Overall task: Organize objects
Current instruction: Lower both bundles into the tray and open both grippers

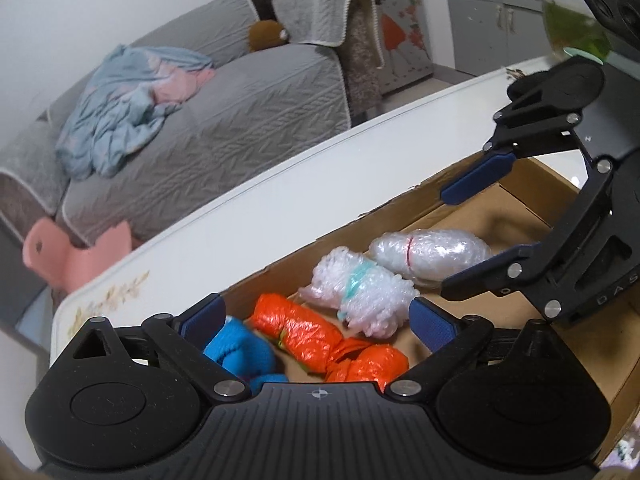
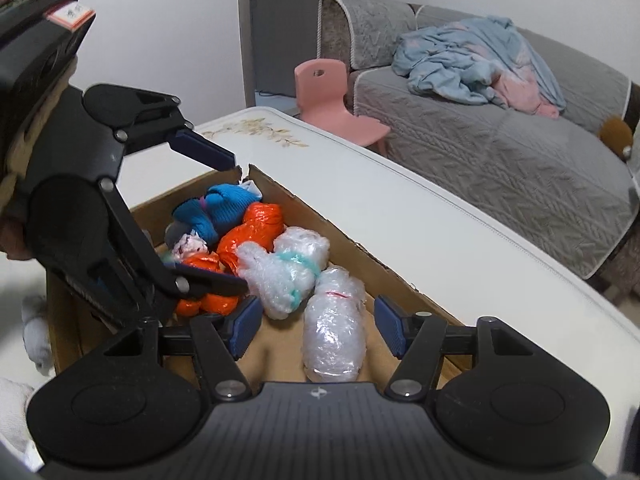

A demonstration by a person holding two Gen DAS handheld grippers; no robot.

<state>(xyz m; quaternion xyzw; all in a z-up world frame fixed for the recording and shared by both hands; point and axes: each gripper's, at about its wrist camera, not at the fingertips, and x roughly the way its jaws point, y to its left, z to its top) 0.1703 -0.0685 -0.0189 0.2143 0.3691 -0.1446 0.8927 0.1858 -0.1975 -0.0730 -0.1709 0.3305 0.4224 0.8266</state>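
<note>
A brown cardboard box on the white table holds rolled bundles: a blue knit one, orange plastic ones, a bubble-wrap bundle with a teal band, and a bubble-wrap bundle with a red band. My left gripper is open and empty above the orange and blue bundles. My right gripper is open and empty, its fingers on either side of the red-banded bundle, just above it.
The white table has a floral print at its end. A grey sofa with a blue blanket and a pink child's chair stand beyond it. White cloth lies left of the box.
</note>
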